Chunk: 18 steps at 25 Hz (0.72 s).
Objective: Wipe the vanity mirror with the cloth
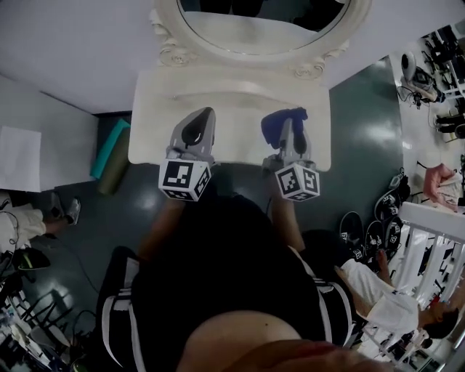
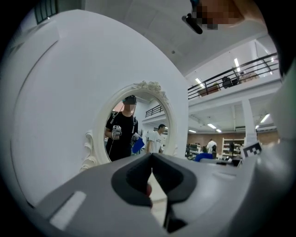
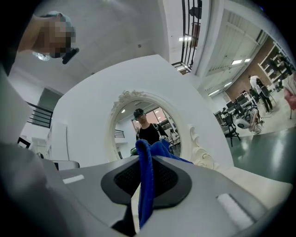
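- Right gripper [image 3: 144,159]: jaws clamped on a blue fabric cloth [image 3: 147,185]. The cloth is pinched edge-on, w/ a bunch sticking up past the tips and the rest hanging below.
- Left gripper [image 2: 151,159]: jaws closed tip to tip, nothing btwn them. It sits lower left of centre in the head view, just beside the right one.
- Oval vanity mirror in a white carved frame [image 1: 261,22]: top centre of the head view and centre of both gripper views. It stands at the back of the white vanity tabletop [image 1: 232,94].
- Both grippers are over the front part of the tabletop. The cloth is well short of the glass, no contact.
- Step, as I read it: cloth in hand, approach phase, wiping not begun.
- Next move calls for: right gripper goes fwd and up toward the frame's top centre, presses the bunched cloth flat on the glass, then sweeps across. Keep the clamp tight and keep the hard jaw tips off the glass and the carved frame.
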Motion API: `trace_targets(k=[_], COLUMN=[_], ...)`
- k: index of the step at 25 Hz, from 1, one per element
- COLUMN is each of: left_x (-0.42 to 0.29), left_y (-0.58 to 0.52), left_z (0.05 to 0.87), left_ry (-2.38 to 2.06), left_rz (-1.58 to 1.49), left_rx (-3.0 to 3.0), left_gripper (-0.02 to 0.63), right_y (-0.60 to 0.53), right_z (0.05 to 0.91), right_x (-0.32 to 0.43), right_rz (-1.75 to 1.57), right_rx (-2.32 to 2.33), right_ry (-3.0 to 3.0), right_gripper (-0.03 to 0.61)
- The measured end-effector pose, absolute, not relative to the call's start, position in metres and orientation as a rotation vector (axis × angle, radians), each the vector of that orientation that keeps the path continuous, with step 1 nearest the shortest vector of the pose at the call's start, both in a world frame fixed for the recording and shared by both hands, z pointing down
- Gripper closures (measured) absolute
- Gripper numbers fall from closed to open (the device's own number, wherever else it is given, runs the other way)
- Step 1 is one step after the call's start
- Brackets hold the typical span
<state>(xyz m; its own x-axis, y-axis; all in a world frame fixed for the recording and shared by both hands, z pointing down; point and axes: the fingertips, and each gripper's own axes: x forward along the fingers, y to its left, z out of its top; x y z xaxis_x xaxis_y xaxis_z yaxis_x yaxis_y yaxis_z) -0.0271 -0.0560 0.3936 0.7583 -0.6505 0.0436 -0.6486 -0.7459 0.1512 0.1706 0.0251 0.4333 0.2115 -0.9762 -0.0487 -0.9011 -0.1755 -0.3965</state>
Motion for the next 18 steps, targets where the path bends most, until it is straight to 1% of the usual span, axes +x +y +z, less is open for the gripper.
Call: trace_targets(k=[9,18], left_x=[-0.031,-0.007], left_y=[-0.1,-0.133], left_z=[0.389,0.388], left_ry=[-0.914,-0.905], left_rz=[-0.025,-0.035], left_rx=[2.826,2.828], left_gripper=[0.603,0.603], right_y=[-0.027,-0.071], right_z=[0.432,0.441], right_x=[0.17,0.207], right_rz=[-0.337,-0.384], right_rx=[-2.157,-2.119], right_ry=[1.609,1.496], right_gripper=[0.535,0.535])
